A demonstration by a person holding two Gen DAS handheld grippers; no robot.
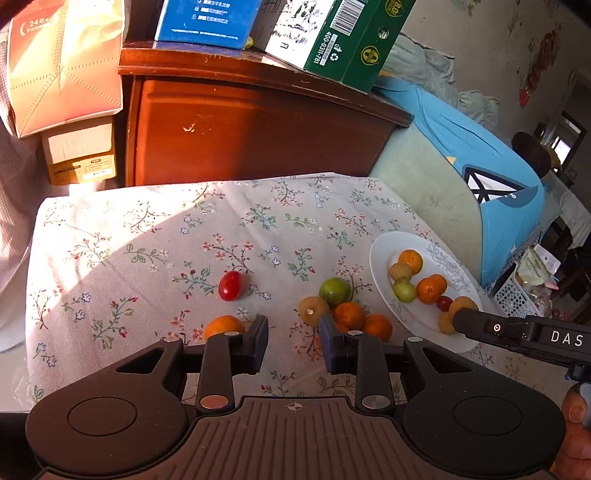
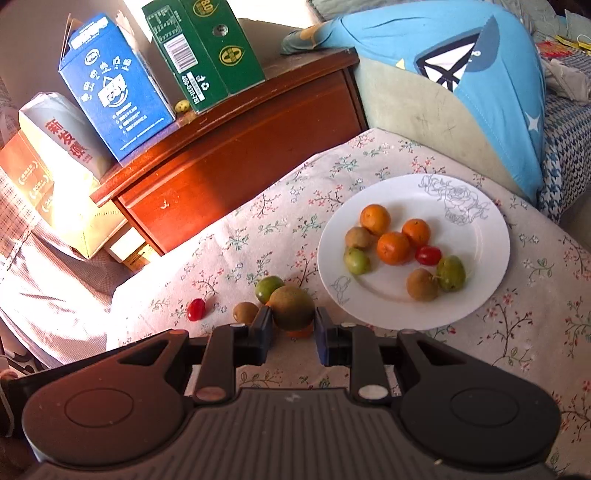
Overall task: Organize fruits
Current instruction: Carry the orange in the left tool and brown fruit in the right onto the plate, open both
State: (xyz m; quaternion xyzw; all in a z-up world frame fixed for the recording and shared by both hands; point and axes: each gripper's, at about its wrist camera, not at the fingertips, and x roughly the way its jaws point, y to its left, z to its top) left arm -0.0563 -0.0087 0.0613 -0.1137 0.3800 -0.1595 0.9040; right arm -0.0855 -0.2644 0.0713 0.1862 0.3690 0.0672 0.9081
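Note:
A white plate (image 2: 476, 295) on the flowered cloth holds several small fruits: oranges (image 2: 393, 247), brown and green ones, a red tomato (image 2: 428, 254). My right gripper (image 2: 293, 326) is shut on a brownish-green fruit (image 2: 291, 307), held above the cloth just left of the plate; in the left wrist view its tip (image 1: 461, 321) is over the plate (image 1: 388, 251). My left gripper (image 1: 293, 339) is open and empty, low over the cloth. Ahead of it lie a red tomato (image 1: 230, 285), an orange (image 1: 223, 326), a green fruit (image 1: 335, 291), a brown fruit (image 1: 313, 309) and two oranges (image 1: 349, 314).
A wooden cabinet (image 1: 251, 129) stands behind the table with blue (image 1: 207, 22) and green (image 1: 343, 40) cartons on top. A blue cushion (image 2: 491, 92) lies on the seat at the right. Boxes (image 1: 79, 155) and a bag stand at the left.

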